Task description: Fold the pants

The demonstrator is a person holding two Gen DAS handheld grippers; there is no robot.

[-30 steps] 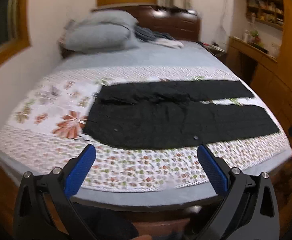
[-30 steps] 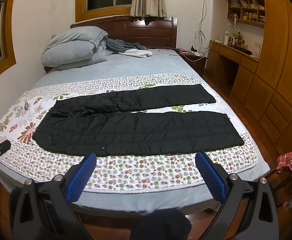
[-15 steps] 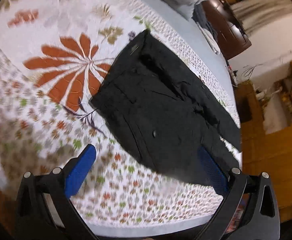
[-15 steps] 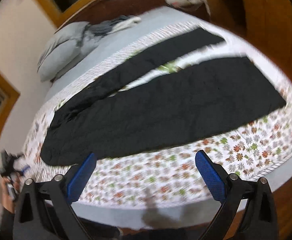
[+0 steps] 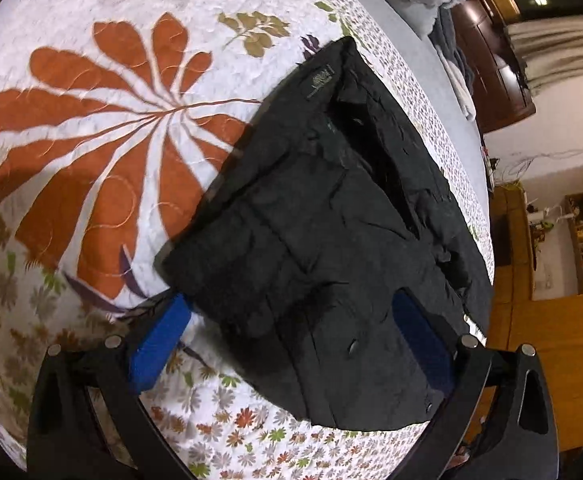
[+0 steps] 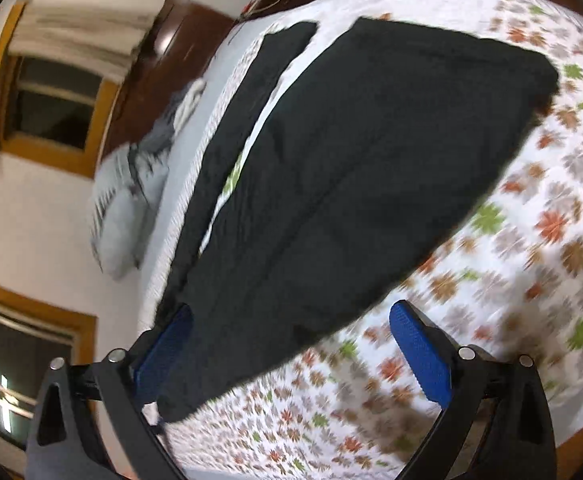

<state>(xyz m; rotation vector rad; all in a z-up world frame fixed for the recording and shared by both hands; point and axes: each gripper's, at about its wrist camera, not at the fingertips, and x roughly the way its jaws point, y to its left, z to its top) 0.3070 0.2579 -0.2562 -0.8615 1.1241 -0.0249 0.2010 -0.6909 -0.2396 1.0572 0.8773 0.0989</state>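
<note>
Pants point(image 5: 323, 240) lie spread flat on the floral bedspread point(image 5: 91, 160), waistband end under my left gripper point(image 5: 291, 344), near leg under my right gripper point(image 6: 291, 354). Left jaws are closing across the near waist corner, pads not yet pressing. Right jaws stand apart, straddling the leg's near edge, nothing clamped. Risk, as I judge it: a pad digs too deep and catches the bedspread with the fabric, or pinches one layer only, skewing the fold.
</note>
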